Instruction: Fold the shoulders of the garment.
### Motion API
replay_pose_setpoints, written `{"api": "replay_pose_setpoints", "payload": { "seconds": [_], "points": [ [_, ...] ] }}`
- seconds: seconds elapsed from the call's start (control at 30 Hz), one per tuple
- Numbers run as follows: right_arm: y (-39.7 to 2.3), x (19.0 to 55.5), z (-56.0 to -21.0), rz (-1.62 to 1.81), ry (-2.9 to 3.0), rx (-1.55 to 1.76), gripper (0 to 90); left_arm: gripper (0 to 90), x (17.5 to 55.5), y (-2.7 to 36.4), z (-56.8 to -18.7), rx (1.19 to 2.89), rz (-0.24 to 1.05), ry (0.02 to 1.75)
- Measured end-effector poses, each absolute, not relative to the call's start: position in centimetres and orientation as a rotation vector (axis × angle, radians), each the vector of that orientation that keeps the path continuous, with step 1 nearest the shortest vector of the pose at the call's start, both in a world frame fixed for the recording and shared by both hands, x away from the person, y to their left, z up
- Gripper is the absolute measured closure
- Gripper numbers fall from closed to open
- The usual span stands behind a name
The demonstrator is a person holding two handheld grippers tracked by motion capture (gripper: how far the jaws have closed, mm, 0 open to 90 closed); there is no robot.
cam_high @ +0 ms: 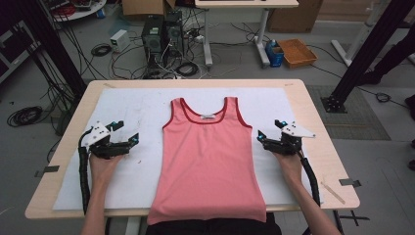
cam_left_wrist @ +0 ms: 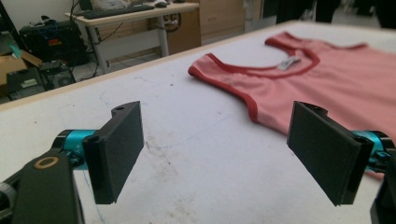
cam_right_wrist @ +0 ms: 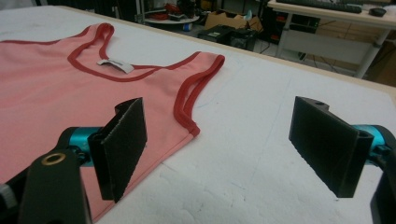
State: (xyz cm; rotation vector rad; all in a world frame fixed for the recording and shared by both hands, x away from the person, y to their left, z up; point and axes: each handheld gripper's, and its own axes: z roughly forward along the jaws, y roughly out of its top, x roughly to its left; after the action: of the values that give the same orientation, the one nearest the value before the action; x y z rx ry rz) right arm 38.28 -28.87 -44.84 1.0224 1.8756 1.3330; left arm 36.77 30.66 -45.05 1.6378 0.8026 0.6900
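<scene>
Pink tank top (cam_high: pixel 208 156) flat, red-trimmed, between left gripper (cam_high: pixel 128 140) and right gripper (cam_high: pixel 264 137), fingers apart.

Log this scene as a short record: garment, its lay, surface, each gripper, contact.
garment: pink tank top with red trim
lay: flat, neck away from the person, hem over the near table edge
label: white tag inside the neck
surface: white mat on a wooden table
left gripper: open, empty, left of the top
right gripper: open, empty, right of the top
contact: neither gripper touches the top
</scene>
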Motion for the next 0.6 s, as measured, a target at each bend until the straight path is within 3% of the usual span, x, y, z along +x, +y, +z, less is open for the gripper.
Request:
{"api": "replay_pose_setpoints", "payload": {
  "seconds": [0.17, 0.6],
  "points": [
    [-29.36, 38.48, -44.84, 1.368, 1.850, 1.069, 18.8, 18.7, 36.43, 31.90, -45.30, 1.501, 0.662, 0.830],
    [-28.88, 38.19, -44.88, 1.329, 1.856, 1.028, 18.8, 18.7, 36.36, 31.49, -45.23, 1.539, 0.693, 0.817]
  ]
}}
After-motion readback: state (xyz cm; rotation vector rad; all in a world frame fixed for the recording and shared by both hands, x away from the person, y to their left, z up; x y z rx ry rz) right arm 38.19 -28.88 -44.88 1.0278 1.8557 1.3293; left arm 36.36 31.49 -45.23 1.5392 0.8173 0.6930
